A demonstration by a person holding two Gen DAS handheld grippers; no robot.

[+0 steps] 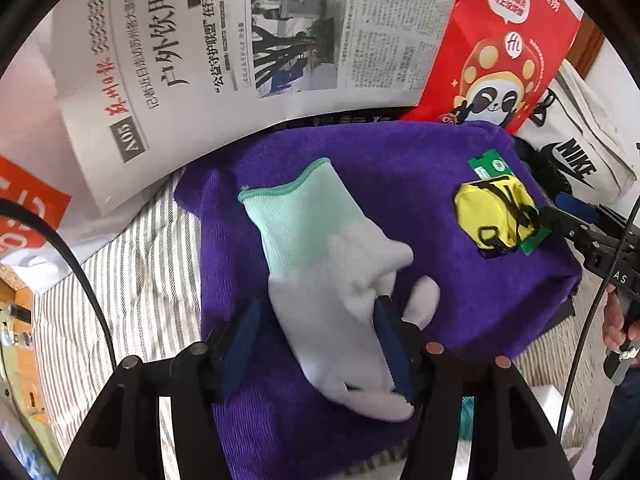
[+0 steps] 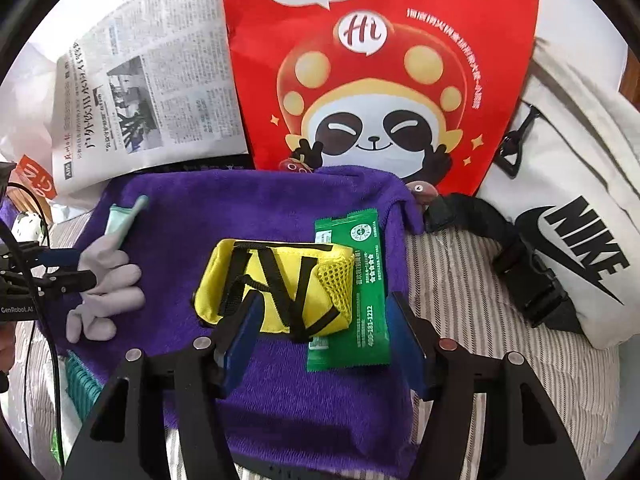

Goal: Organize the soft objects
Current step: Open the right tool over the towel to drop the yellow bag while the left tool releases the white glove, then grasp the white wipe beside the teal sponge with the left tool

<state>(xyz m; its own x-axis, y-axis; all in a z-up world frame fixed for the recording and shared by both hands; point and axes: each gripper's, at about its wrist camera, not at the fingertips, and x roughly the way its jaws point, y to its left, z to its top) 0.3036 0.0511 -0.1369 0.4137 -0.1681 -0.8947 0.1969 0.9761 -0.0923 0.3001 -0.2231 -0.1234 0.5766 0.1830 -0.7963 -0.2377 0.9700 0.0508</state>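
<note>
Left wrist: glove (image 1: 332, 280) between open left gripper (image 1: 316, 320) fingers.

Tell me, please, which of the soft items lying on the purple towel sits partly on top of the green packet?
The yellow pouch with black straps: it overlaps the green packet. The white glove with the mint cuff lies apart, directly on the purple towel.

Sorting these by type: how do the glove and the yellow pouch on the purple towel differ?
The glove is white with a mint cuff; the yellow pouch has black straps and mesh. The glove lies flat and limp, the pouch boxy. The pouch overlaps a green packet; the glove lies straight on the purple towel. Both are soft.
</note>
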